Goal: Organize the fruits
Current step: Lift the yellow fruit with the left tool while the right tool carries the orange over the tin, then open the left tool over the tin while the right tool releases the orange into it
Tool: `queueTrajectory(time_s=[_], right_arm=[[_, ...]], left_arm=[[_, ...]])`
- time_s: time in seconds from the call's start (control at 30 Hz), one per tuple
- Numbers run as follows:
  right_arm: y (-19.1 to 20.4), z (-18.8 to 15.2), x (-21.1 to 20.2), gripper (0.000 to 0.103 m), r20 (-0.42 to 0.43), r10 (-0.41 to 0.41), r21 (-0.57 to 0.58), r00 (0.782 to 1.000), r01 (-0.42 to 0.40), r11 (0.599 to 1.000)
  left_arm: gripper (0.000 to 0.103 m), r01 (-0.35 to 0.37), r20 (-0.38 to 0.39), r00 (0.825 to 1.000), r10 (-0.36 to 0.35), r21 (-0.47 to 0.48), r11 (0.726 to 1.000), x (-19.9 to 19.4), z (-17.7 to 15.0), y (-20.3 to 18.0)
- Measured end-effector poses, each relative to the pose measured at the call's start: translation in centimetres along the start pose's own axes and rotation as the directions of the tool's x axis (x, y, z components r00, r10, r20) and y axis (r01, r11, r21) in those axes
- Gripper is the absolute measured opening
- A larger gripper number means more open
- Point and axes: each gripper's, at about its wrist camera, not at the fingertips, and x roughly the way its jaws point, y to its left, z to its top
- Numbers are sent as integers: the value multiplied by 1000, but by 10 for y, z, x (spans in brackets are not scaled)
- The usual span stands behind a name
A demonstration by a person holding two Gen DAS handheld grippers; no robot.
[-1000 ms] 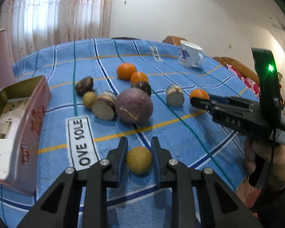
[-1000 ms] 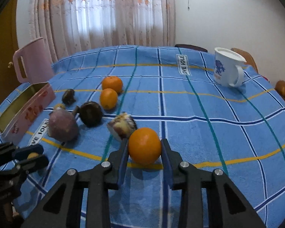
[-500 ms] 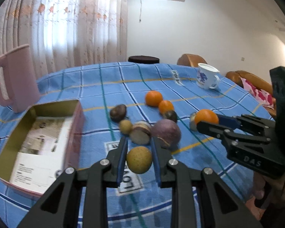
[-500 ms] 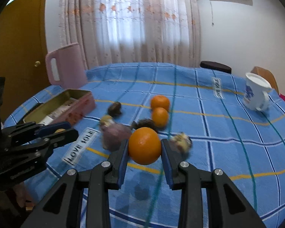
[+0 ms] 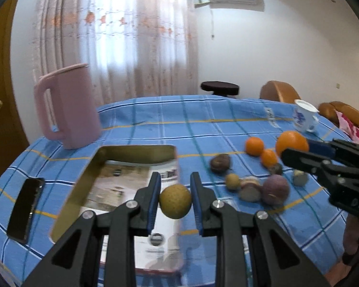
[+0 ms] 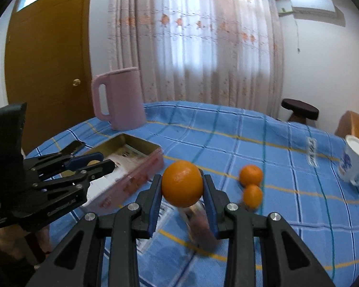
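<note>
My left gripper (image 5: 175,199) is shut on a small yellow-brown round fruit (image 5: 175,204) and holds it in the air over the right edge of an open pink tin box (image 5: 131,150). My right gripper (image 6: 182,192) is shut on an orange (image 6: 182,186), held above the table to the right of the box (image 6: 141,165). The right gripper also shows in the left wrist view (image 5: 296,154). Two more oranges (image 5: 254,146) and several brown and purple fruits (image 5: 275,189) lie on the blue checked tablecloth (image 5: 179,119).
A pink jug (image 5: 69,105) stands behind the box. A dark phone (image 5: 26,210) lies left of the box. A white mug with blue print (image 5: 304,117) stands at the far right. Chairs and a dark stool (image 5: 219,88) are beyond the table.
Both grippers lifted their fruits off the table and moved left toward the tin box. The left gripper's fruit is now over the box's right edge.
</note>
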Motion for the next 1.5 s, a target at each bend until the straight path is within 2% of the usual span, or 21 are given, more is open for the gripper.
queueTrajectory(time_s=[0.23, 0.5, 0.77, 1.03, 1.23, 1.33, 1.4, 1.47, 1.5], right_arm=[[26, 24, 23, 35, 9, 60, -51, 998, -60, 997], [55, 32, 58, 35, -34, 115, -92, 993, -118, 989], [78, 24, 92, 35, -99, 146, -104, 984, -157, 982], [90, 15, 109, 35, -147, 149, -120, 978, -168, 978], [95, 10, 119, 36, -172, 145, -123, 974, -168, 978], [95, 7, 122, 36, -181, 153, -115, 971, -176, 978], [97, 6, 121, 37, -181, 155, -128, 971, -179, 975], [98, 7, 115, 38, -169, 152, -136, 974, -176, 975], [97, 7, 109, 43, -154, 148, -139, 977, -170, 976]], left_arm=[[26, -71, -20, 997, 71, -27, 997, 13, 5, 33], [26, -115, -50, 992, 113, -50, 992, 26, 2, 60], [26, -121, -90, 989, 113, -82, 989, 40, -5, 82], [26, -113, -126, 987, 100, -102, 988, 51, -11, 92], [27, -131, -119, 986, 119, -99, 986, 49, -10, 95], [40, -135, -114, 986, 123, -107, 985, 47, -9, 97], [64, -145, -93, 986, 136, -104, 984, 40, -6, 94], [73, -154, -71, 987, 147, -106, 982, 33, -3, 93], [76, -146, -62, 988, 140, -112, 983, 30, -1, 92]])
